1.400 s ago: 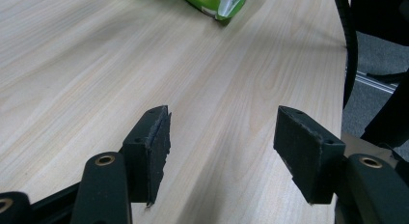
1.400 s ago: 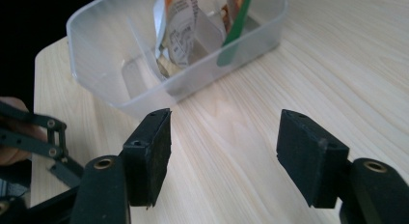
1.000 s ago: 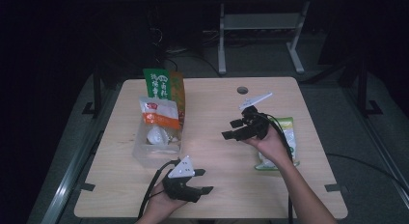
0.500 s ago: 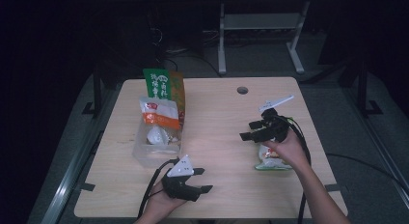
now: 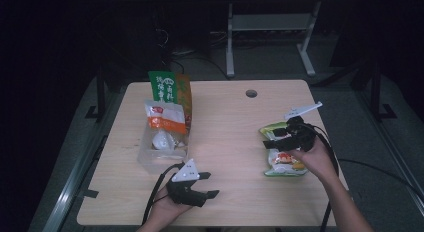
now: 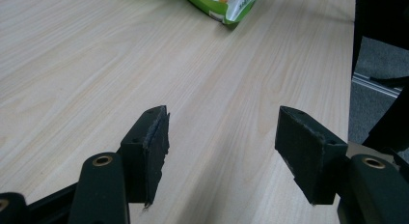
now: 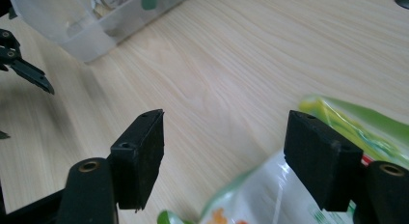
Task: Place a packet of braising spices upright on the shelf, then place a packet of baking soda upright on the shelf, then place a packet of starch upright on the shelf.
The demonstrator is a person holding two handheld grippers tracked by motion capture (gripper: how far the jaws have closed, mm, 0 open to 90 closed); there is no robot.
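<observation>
The right tool (image 5: pixel 272 138) hangs over the near right part of the tabletop (image 5: pixel 225 122), just above the green snack bag (image 5: pixel 285 164) that lies flat there, close to the right edge. Its jaws point toward the left edge and stand wide apart; they have just been opening, and nothing is pressed between them. In the right gripper view the bag (image 7: pixel 270 204) lies under and partly behind the right-hand jaw, with bare wood in the gap.

The left tool (image 5: pixel 207 187) rests low at the near edge, left of the middle, held in the left hand (image 5: pixel 167 207). Its jaws are open too, pointing toward the right edge, with only wood between them in the left gripper view; a corner of the bag (image 6: pixel 222 2) shows far ahead.

A clear tub (image 5: pixel 162 152) sits near the left edge with packets in it, an orange-and-white pouch (image 5: pixel 165 117) leaning at its far side and a green-and-orange bag (image 5: pixel 167 87) standing behind that. A round hole (image 5: pixel 251 93) is in the tabletop near the far edge.
</observation>
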